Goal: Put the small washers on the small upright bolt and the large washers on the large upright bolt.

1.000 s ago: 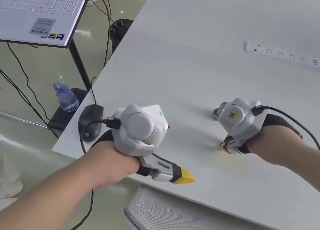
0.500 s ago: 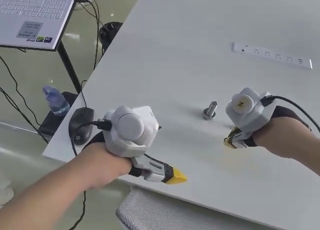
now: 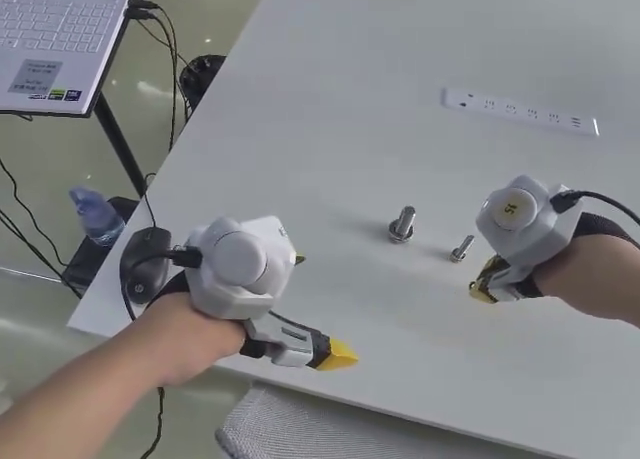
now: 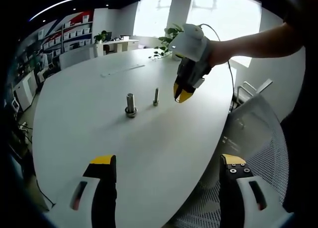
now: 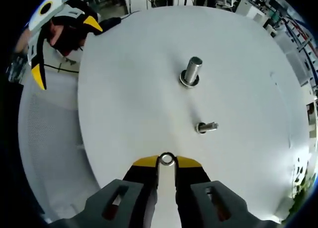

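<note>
Nearest you, your left gripper [image 4: 168, 160] has its jaws spread wide with nothing between them. They reach over the near edge of the white table [image 3: 400, 79], with the mesh chair [image 4: 256, 123] below at about four o'clock in the left gripper view. In the head view, your right gripper [image 3: 485, 287] is at three o'clock from the left one, held low over the tabletop. Its yellow tips are pinched together on a washer [image 5: 167, 160], a small silver ring sitting right at the tips in the right gripper view. I can't tell whether it's a small or a large one. Just beyond those tips, at about one o'clock, stands the small bolt [image 5: 206, 127], near the washer but clear of it. Farther on, close to twelve o'clock, the large bolt [image 5: 190, 72] stands upright, apart from its smaller neighbour. In the head view the large bolt is at ten o'clock from the small one. Farthest back, a white power strip [image 3: 520, 112] lies flat on the table.
</note>
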`<state>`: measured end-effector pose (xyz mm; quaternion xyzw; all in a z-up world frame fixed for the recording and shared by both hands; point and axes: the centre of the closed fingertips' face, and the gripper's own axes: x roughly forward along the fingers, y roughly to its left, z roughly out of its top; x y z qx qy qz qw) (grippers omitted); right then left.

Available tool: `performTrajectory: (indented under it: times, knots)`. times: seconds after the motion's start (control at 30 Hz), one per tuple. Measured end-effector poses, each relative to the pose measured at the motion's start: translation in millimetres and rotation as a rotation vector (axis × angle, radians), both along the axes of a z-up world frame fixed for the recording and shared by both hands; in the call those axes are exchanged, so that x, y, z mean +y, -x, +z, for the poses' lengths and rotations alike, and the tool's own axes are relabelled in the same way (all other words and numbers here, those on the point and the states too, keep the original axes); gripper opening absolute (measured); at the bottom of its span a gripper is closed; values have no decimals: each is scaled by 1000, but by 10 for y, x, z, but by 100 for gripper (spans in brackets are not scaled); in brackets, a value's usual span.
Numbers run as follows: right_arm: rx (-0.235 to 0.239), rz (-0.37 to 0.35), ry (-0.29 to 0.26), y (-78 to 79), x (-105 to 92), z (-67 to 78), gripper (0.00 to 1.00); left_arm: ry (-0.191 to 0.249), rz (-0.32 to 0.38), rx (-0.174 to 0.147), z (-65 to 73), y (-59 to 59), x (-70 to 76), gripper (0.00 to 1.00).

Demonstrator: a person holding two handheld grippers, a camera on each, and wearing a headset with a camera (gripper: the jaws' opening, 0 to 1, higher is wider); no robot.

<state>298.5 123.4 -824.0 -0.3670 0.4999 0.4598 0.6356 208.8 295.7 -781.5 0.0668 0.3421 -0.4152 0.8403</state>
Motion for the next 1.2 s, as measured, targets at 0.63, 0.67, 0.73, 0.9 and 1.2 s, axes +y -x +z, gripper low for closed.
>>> performTrajectory:
  times: [0.63,0.67,0.73,0.9,1.2]
  knots:
    - [-38,9,-9,-387,29,171,12,-13,13,6,-30,31,3,85]
    - [-40,11,-8,-410,35,175,12,-13,13,6,-33,37,7,85]
    - [-46,12,-8,-469,47,195,12,-13,14,9,-42,44,13,85]
    - [-51,12,-12,-573,75,224,12,-16,16,12,-52,38,30,84]
    - [-57,33,-17,-638,156,187,12,-6,13,16,-48,11,19,84]
